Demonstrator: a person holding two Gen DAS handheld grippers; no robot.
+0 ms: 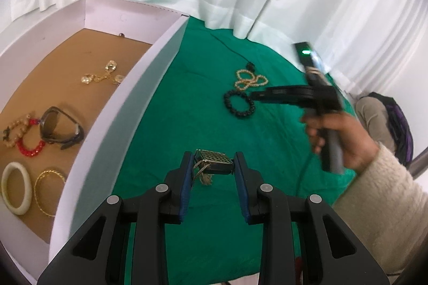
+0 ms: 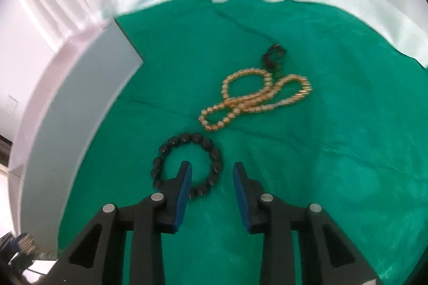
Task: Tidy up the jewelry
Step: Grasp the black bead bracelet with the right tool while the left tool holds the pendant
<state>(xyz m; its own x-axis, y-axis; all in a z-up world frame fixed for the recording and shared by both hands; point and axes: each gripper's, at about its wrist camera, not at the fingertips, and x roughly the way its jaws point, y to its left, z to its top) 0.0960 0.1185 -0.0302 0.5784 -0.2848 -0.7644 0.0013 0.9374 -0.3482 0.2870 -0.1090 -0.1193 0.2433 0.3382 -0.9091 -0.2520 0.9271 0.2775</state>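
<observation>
Green cloth surface [image 1: 187, 103] lies under the left gripper [image 1: 213, 164], clamped on a gold lattice pendant [image 1: 214, 160] with its chain half-hidden, while the right gripper [image 2: 212, 175], blurred, gapes over a black bead bracelet [image 2: 187, 164].

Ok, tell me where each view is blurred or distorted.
Left wrist view: the right gripper and the hand holding it are motion-smeared, while the square lattice-topped metal pendant between the left gripper fingers stays sharp; the fisheye bends the white cardboard box wall. Right wrist view: softly blurred overall, including the black beaded bracelet and gold bead necklace.
</observation>
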